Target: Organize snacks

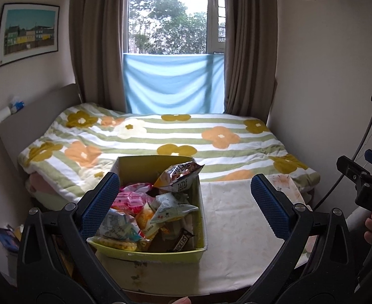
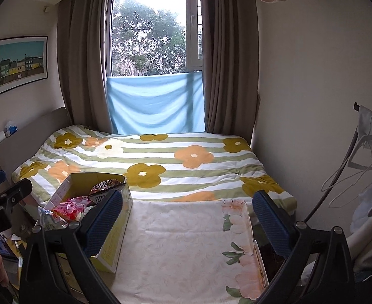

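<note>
— Where's the target?

— One yellow-green cardboard box [image 1: 160, 252] crammed with snack packets [image 1: 145, 210], sitting on the cream floral-cloth counter [image 1: 236, 217] at the foot of the bed. It lies dead ahead of my left gripper [image 1: 186, 197], long axis running away from me toward the window.

— And the right?

— My right gripper [image 2: 188, 221] sees that box off to its left; bare cloth straight ahead. Left is nearer.

— Jaws?

— Both released, spread wide, holding nothing. Packets: too jumbled to count; one Snickers bar [image 1: 182, 242] readable.
</note>
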### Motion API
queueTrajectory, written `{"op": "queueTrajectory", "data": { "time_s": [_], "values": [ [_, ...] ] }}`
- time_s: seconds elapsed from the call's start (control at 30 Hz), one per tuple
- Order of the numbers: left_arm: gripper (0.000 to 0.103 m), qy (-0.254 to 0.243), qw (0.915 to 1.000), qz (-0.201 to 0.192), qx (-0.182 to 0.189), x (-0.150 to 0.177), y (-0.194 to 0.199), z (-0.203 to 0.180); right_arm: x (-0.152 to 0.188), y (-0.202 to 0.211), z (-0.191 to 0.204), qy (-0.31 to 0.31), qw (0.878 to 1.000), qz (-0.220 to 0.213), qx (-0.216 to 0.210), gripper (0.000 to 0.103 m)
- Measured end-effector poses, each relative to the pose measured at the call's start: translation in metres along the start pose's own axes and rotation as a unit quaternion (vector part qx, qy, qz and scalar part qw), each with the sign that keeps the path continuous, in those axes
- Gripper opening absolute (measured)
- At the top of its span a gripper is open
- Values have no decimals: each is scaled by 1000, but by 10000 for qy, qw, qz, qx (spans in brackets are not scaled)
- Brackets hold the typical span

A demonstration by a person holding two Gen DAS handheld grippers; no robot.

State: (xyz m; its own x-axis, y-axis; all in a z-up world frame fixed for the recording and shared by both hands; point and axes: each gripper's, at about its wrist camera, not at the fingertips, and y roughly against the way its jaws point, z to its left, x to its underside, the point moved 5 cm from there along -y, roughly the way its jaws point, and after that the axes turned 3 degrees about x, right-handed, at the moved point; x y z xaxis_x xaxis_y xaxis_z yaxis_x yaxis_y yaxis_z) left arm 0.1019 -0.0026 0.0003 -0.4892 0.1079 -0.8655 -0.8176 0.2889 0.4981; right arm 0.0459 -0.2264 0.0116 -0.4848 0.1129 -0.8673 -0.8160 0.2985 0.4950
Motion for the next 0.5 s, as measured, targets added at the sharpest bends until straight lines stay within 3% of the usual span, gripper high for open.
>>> {"op": "queueTrajectory", "data": {
  "time_s": [0.5],
  "values": [
    [103, -90, 9999, -9, 43, 0, 3, -14, 2, 5, -5, -50, 10000, -27, 66, 102]
  ]
}}
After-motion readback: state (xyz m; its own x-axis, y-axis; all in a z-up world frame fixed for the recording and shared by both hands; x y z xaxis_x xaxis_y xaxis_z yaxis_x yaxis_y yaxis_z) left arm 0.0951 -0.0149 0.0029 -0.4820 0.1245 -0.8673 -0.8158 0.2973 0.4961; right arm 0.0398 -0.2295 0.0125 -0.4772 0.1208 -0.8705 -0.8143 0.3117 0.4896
